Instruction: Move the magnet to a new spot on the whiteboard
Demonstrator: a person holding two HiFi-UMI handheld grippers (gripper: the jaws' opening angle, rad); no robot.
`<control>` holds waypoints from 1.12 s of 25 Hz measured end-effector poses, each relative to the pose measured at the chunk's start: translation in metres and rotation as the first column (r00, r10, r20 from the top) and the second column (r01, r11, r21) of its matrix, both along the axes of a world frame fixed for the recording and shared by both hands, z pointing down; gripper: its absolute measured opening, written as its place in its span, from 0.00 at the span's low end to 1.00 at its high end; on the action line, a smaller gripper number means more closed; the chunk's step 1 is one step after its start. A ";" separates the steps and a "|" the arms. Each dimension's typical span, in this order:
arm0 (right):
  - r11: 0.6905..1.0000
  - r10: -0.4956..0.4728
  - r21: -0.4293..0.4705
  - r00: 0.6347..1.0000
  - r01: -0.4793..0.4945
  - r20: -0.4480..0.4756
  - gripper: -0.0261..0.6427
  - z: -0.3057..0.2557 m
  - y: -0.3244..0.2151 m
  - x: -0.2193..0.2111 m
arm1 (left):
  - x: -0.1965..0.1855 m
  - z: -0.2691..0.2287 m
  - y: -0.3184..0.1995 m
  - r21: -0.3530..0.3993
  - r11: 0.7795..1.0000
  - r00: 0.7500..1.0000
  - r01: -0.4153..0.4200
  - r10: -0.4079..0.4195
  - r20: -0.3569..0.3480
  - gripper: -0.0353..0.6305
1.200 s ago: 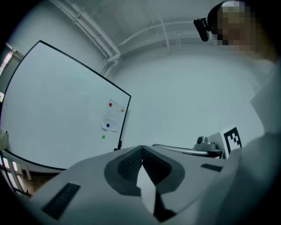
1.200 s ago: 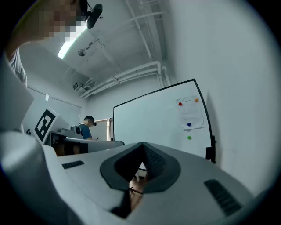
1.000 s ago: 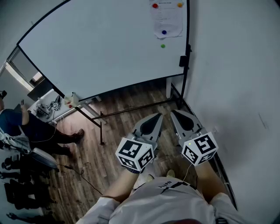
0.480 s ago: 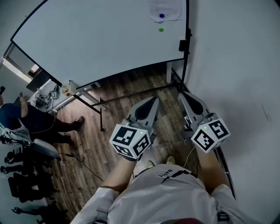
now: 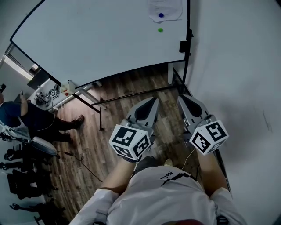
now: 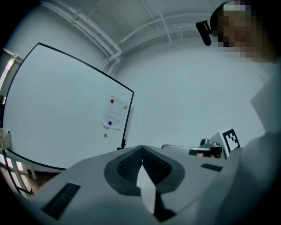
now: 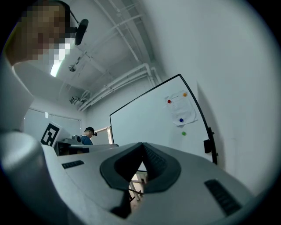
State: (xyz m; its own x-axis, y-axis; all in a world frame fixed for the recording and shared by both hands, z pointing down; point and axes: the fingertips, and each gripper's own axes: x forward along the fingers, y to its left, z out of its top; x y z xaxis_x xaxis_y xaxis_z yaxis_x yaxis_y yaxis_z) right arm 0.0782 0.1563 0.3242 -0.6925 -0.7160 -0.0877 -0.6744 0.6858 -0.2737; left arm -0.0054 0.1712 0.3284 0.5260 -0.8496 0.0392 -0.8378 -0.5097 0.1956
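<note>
In the head view, my left gripper [image 5: 154,100] has its jaws pressed together with nothing between them. My right gripper [image 5: 180,97] is pinched shut and empty as well. Both forearms reach forward from my body, holding the tools low and side by side over the brown wood-plank floor [image 5: 118,94], tips aimed at the far wall. The large white whiteboard in a black frame [image 5: 88,39] stands on its legs well beyond them. The small round green magnet [image 5: 160,30] sits on its far right part, just below a white paper sheet [image 5: 164,9] pinned by a round blue magnet [image 5: 161,15], well apart from either tool.

In the left gripper view, the ribbed pads meet at the tips. The green magnet shows up and to the left of them, on the board.

In the right gripper view, the jaws are closed on nothing. The green magnet lies up and to the right, near the board's right edge.
</note>
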 end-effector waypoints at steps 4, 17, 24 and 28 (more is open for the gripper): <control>0.999 0.016 0.029 0.999 -0.015 -0.035 0.06 0.003 -0.017 0.002 | 0.006 0.004 -0.019 -0.007 1.000 1.000 -0.003 0.003 0.005 0.07; 0.996 0.081 0.048 0.992 -0.076 -0.099 0.06 0.012 -0.132 -0.024 | -0.010 0.013 -0.143 0.010 0.999 0.999 -0.046 0.046 0.006 0.07; 0.992 0.123 0.035 0.986 -0.119 -0.115 0.06 0.017 -0.221 -0.060 | -0.041 0.016 -0.235 0.012 0.997 0.996 -0.079 0.079 0.034 0.07; 0.984 0.179 0.040 0.976 -0.175 -0.122 0.06 0.021 -0.271 -0.074 | -0.057 0.019 -0.279 0.018 0.994 0.993 -0.106 0.105 0.050 0.07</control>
